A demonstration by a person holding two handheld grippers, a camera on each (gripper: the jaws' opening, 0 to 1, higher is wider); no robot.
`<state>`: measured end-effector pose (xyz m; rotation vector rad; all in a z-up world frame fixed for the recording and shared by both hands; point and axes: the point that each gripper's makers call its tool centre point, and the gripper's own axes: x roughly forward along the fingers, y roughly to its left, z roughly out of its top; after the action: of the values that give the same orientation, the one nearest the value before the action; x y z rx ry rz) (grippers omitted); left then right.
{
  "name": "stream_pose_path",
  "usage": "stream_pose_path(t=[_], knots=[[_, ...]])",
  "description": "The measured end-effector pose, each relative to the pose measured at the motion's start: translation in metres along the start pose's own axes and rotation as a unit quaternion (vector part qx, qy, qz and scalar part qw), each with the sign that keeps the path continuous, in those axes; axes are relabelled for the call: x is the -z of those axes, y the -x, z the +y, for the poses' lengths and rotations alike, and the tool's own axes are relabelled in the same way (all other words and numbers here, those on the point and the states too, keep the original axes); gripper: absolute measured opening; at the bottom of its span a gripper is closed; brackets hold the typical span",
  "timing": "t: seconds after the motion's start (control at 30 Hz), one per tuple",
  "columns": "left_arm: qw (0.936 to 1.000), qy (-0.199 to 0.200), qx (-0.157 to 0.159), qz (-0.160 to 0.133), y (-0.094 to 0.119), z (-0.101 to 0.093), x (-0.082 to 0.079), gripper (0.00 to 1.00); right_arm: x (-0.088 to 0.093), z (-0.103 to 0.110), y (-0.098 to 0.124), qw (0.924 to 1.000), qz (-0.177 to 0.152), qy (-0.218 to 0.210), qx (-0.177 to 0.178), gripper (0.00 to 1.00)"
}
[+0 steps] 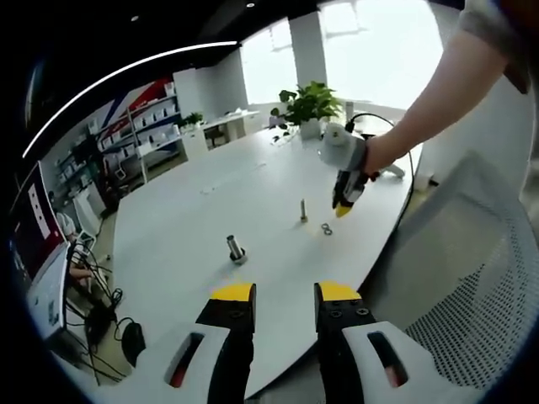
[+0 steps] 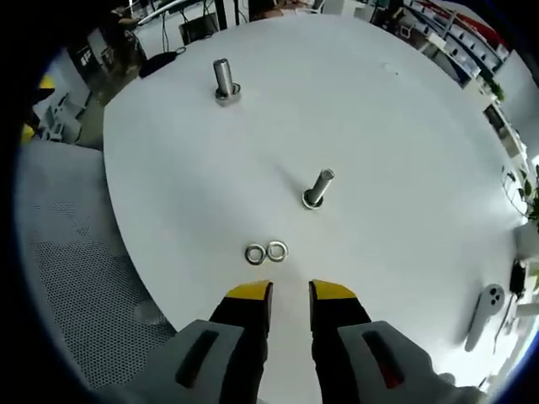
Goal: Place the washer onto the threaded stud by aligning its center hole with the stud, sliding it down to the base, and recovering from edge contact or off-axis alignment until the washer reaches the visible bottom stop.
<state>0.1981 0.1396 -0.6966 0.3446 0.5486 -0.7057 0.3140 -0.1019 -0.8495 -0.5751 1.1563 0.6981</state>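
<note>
Two metal washers (image 2: 266,252) lie side by side on the white table (image 2: 379,126), just beyond my right gripper (image 2: 290,292), which is open and holds nothing. A thin threaded stud (image 2: 317,188) stands past them, and a thicker stud (image 2: 224,81) stands farther off. In the left gripper view my left gripper (image 1: 285,293) is open and empty near the table's edge. The thick stud (image 1: 236,249) is ahead of it, the thin stud (image 1: 303,210) and the washers (image 1: 326,229) lie beyond, and the right gripper (image 1: 343,208) hangs above the washers in a person's hand.
A mesh-backed chair (image 1: 472,278) stands at the table's edge, also seen as the chair (image 2: 76,278) in the right gripper view. A white handheld device (image 2: 482,313) lies on the table to the right. Potted plants (image 1: 310,105) and shelves (image 1: 143,126) are at the far end.
</note>
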Motion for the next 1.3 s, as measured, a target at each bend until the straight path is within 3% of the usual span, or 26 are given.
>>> stream_pose_path(t=[0.27, 0.53, 0.67, 1.13, 1.3], knots=[[1.0, 0.003, 0.002, 0.001, -0.001, 0.0, 0.0, 0.26, 0.003, 0.005, -0.01, 1.0, 0.001, 0.0, -0.008, 0.2], [1.0, 0.006, -0.005, 0.005, -0.001, 0.003, 0.002, 0.26, 0.008, -0.001, -0.016, 0.9996, 0.004, -0.026, -0.01, 0.21], [1.0, 0.007, -0.006, 0.001, 0.0, 0.004, 0.001, 0.26, 0.009, 0.0, -0.017, 0.9998, 0.01, -0.013, -0.01, 0.21], [0.9999, 0.012, -0.01, 0.003, -0.001, 0.007, 0.001, 0.26, -0.014, -0.005, -0.032, 0.9999, -0.002, 0.007, -0.014, 0.21], [0.9999, 0.013, -0.01, 0.003, -0.001, 0.007, 0.001, 0.26, -0.018, -0.005, -0.032, 0.9991, -0.001, 0.04, -0.012, 0.21]])
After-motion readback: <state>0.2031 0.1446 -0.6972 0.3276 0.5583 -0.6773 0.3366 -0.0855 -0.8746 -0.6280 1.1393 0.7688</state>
